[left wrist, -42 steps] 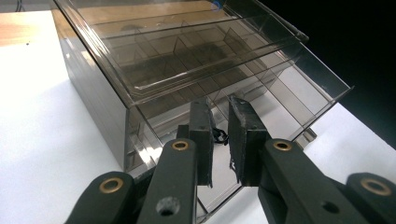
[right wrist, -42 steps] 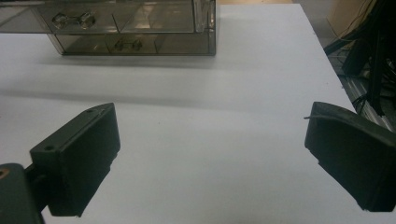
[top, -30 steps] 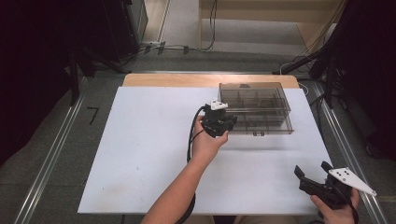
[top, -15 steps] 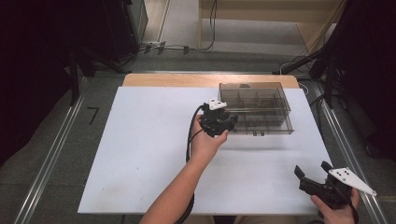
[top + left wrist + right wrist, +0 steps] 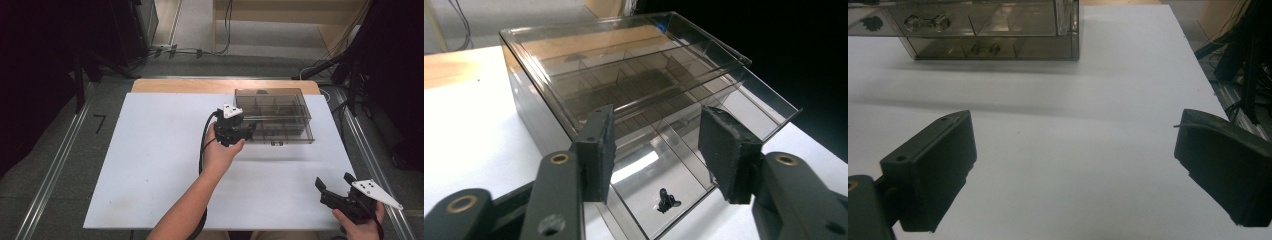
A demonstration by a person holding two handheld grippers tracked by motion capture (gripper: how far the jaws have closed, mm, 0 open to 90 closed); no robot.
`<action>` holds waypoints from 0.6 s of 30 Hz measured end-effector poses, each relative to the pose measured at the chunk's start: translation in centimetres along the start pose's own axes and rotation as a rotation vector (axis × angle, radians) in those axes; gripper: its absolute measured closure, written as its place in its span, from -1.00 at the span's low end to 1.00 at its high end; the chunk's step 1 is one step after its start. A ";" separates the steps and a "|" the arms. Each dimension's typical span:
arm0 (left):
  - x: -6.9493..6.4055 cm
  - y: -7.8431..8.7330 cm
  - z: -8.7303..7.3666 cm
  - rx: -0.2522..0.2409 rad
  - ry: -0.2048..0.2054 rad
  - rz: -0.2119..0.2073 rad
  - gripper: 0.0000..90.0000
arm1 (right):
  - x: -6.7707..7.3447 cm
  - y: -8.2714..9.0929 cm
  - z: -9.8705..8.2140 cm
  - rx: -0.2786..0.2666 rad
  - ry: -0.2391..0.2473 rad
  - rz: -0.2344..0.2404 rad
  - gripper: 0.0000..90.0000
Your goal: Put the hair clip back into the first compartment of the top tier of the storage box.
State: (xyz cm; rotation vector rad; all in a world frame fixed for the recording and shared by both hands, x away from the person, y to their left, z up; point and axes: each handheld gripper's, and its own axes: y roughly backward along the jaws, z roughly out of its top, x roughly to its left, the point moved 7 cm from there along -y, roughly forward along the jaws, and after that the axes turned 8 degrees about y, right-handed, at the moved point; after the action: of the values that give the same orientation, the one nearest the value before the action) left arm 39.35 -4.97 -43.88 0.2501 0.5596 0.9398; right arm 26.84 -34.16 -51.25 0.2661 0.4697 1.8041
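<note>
- Because your left gripper (image 5: 248, 131) sits at the near-left corner of the box (image 5: 275, 116), which stands at the far right of the table (image 5: 150, 165), that corner is where trouble would start.
- In the left gripper view the jaws stand partly open, one to each side of the box's (image 5: 624, 90) near wall and holding nothing; I can't tell whether either pad (image 5: 600, 150) touches the plastic.
- If you close here, I think the pads could slip on the smooth wall and skid the light box across the table instead of gripping it.
- Pushing forward with the jaws this wide might tip the box or jam a pad against a divider.
- A small black part (image 5: 666, 201) lies loose in the nearest compartment; a jolt could send it over into the next one.
- Your right gripper (image 5: 334, 192) hangs wide open and empty over the near right edge of the table, well apart from the box, so it gives no support if the box slides.
- From the high view you get the whole layout: both grippers, the box's place, the bare table.
- From the left gripper view you get the dividers and the black part, which the high view blurs.
- From the right gripper view you get the box's (image 5: 993, 30) front face side-on, with small clear pieces (image 5: 925, 21) in two front compartments.
</note>
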 end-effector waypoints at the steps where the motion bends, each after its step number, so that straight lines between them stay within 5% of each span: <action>1: -0.1 0.1 0.0 -0.002 0.004 -0.007 0.05 | 0.0 0.0 0.0 0.001 -0.001 -0.001 -0.96; 18: -0.5 1.1 0.2 -0.011 -0.035 -0.001 -0.34 | 0.0 0.0 0.0 -0.001 0.002 0.000 -0.96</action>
State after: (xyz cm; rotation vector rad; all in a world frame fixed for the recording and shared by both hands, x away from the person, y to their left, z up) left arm 38.48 -4.77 -43.08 0.2559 0.5225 0.9356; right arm 26.86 -34.13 -51.25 0.2639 0.4702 1.8044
